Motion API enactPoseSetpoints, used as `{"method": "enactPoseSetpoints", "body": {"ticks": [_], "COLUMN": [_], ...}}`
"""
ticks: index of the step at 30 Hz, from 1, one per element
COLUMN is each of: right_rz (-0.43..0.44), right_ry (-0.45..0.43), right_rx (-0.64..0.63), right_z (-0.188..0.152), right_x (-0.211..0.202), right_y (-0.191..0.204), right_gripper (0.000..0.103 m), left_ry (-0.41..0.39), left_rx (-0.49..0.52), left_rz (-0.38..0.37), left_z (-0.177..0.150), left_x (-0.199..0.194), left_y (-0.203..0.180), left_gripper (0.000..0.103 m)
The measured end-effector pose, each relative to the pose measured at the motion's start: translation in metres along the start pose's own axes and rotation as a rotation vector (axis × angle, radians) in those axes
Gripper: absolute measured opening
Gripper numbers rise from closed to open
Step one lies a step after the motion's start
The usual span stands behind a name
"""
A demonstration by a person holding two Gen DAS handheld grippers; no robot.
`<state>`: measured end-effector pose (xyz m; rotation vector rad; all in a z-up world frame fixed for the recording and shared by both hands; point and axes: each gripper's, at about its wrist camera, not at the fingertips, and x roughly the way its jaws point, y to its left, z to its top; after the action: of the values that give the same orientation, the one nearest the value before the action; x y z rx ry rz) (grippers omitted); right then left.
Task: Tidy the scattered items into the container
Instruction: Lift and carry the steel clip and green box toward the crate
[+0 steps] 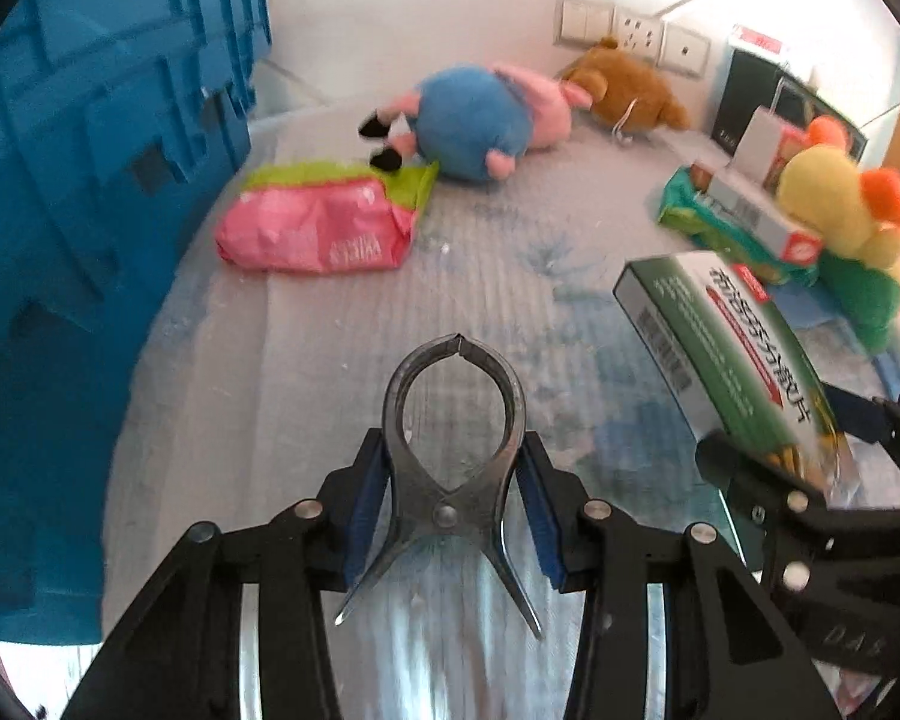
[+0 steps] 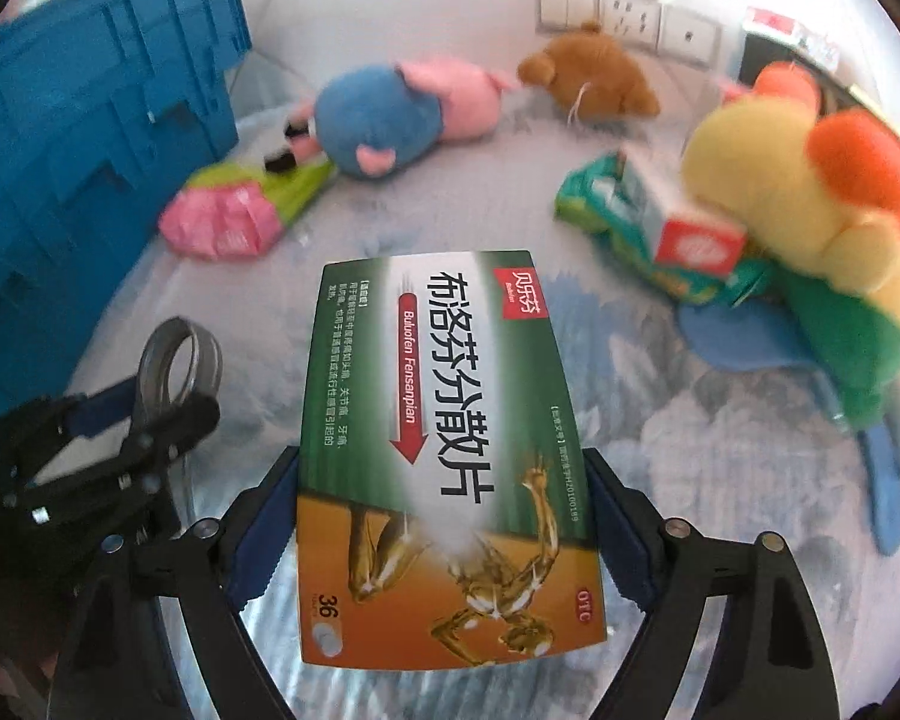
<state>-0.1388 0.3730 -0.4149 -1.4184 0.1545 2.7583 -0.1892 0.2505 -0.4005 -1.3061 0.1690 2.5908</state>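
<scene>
My left gripper [image 1: 453,474] is shut on a metal clamp tool [image 1: 455,420], held above the pale cloth surface; it also shows in the right wrist view [image 2: 177,372]. My right gripper [image 2: 444,516] is shut on a green and orange medicine box [image 2: 444,420], held flat in the air; the box also shows in the left wrist view [image 1: 744,354]. The blue plastic crate [image 1: 90,180] stands at the left, and in the right wrist view [image 2: 78,150] too.
On the cloth lie a pink and green packet [image 1: 318,222], a blue and pink plush pig [image 1: 480,120], a brown plush bear [image 1: 624,90], a yellow plush [image 1: 834,204], a green packet [image 1: 714,222] and a small white box [image 1: 762,222]. Wall sockets [image 1: 630,30] behind.
</scene>
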Motion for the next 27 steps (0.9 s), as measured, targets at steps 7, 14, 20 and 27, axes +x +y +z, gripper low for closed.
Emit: {"method": "enactPoseSetpoints", "body": {"ticks": [7, 14, 20, 27], "right_rz": [0.001, -0.007, -0.003, 0.019], "right_ry": [-0.139, -0.291, -0.438, -0.558], "right_rx": [-0.022, -0.057, -0.100, -0.136], "right_z": [0.023, 0.046, 0.065, 0.081], "right_x": [-0.079, -0.175, -0.255, -0.318], "right_y": [0.008, 0.017, 0.036, 0.082], "right_gripper": [0.088, 0.088, 0.088, 0.088], "left_ry": [-0.137, -0.292, -0.457, -0.612], "left_rx": [-0.010, -0.007, -0.001, -0.038], "left_rz": [-0.011, -0.006, 0.013, 0.045], "left_z": [0.025, 0.056, 0.078, 0.096], "left_x": [-0.079, -0.175, -0.263, -0.340], "left_y": [-0.001, -0.007, -0.004, 0.042], "left_gripper": [0.043, 0.043, 0.043, 0.043]}}
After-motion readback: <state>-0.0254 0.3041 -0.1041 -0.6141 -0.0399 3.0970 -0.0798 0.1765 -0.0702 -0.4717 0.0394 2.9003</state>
